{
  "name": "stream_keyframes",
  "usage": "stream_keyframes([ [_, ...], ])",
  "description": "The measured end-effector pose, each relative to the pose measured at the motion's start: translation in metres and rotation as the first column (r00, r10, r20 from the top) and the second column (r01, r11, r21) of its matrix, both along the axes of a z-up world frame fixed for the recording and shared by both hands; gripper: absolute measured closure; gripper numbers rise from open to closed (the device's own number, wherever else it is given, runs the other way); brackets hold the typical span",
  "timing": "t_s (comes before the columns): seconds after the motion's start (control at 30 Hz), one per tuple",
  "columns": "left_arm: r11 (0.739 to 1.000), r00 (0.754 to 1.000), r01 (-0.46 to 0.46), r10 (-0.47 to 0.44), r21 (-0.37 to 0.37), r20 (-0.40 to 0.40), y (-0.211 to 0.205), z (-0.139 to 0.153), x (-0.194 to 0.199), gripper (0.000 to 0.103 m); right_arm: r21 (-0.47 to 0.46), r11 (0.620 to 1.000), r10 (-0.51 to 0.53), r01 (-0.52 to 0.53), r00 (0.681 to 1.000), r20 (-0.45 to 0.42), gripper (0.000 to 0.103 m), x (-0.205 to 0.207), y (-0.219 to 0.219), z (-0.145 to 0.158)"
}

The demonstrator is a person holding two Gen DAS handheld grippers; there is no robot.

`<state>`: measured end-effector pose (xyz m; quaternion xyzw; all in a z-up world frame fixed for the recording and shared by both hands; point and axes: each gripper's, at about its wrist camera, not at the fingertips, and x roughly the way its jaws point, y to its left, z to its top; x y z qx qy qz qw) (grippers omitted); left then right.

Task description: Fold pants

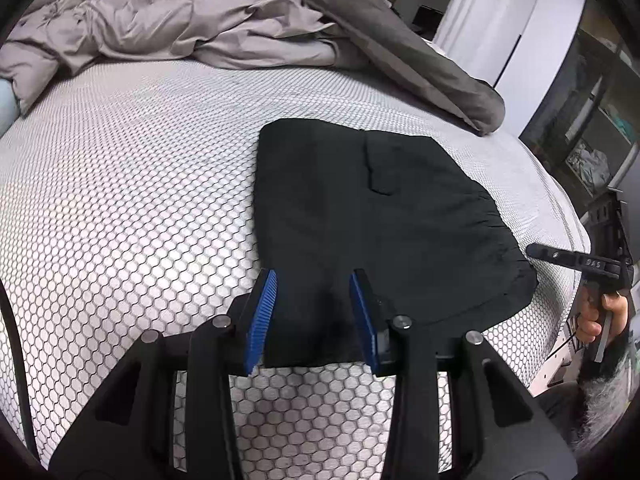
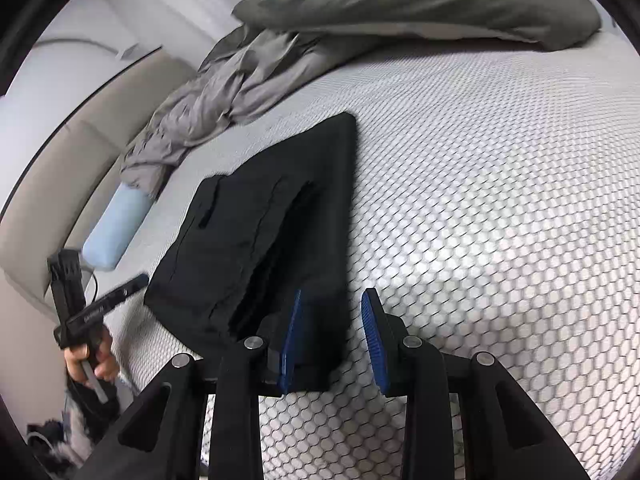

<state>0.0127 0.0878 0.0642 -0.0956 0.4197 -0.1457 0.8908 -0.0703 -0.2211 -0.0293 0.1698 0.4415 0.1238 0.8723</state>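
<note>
Black pants (image 1: 372, 220) lie folded into a compact flat shape on the honeycomb-patterned mattress (image 1: 128, 200). My left gripper (image 1: 314, 284) is open, its blue pads over the near edge of the pants, holding nothing. In the right wrist view the pants (image 2: 260, 232) show stacked layers with a pocket slit. My right gripper (image 2: 332, 304) is open over their near right corner, empty. The right gripper also shows in the left wrist view (image 1: 576, 260), beside the pants' right edge. The left gripper shows in the right wrist view (image 2: 100, 304) at the pants' left.
A rumpled grey duvet (image 1: 180, 28) and a dark grey blanket (image 1: 400, 40) lie along the far side of the bed. A light blue pillow (image 2: 116, 228) lies by the beige headboard (image 2: 60, 160). The mattress edge (image 1: 560, 216) drops off at the right, with shelves (image 1: 600, 120) beyond.
</note>
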Motion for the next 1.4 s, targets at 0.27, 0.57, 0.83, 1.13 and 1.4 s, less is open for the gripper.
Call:
stream_keyframes([
  [0.27, 0.999, 1.0, 0.016, -0.015, 0.044, -0.022, -0.015, -0.015, 0.011, 0.069, 0.039, 0.998, 0.052, -0.052, 0.999, 0.01, 0.09, -0.001, 0.013, -0.014],
  [0.57, 0.997, 1.0, 0.017, -0.015, 0.072, -0.017, -0.013, -0.02, 0.004, 0.069, -0.02, 1.0, -0.022, 0.023, 0.999, 0.029, 0.086, -0.012, -0.003, 0.0],
  [0.83, 0.995, 1.0, 0.023, -0.021, 0.092, -0.02, -0.018, -0.023, 0.008, 0.069, 0.228, 0.971, 0.083, -0.076, 0.996, -0.024, 0.079, 0.007, 0.025, -0.01],
  [1.13, 0.995, 0.999, 0.024, -0.021, 0.094, -0.025, -0.016, -0.025, 0.008, 0.068, 0.25, 0.962, 0.13, -0.111, 0.99, -0.062, 0.064, 0.023, 0.058, -0.017],
  [1.4, 0.995, 0.999, 0.026, -0.024, 0.098, -0.025, -0.016, -0.025, 0.009, 0.067, 0.258, 0.958, 0.16, -0.127, 0.981, -0.109, 0.063, 0.024, 0.063, -0.026],
])
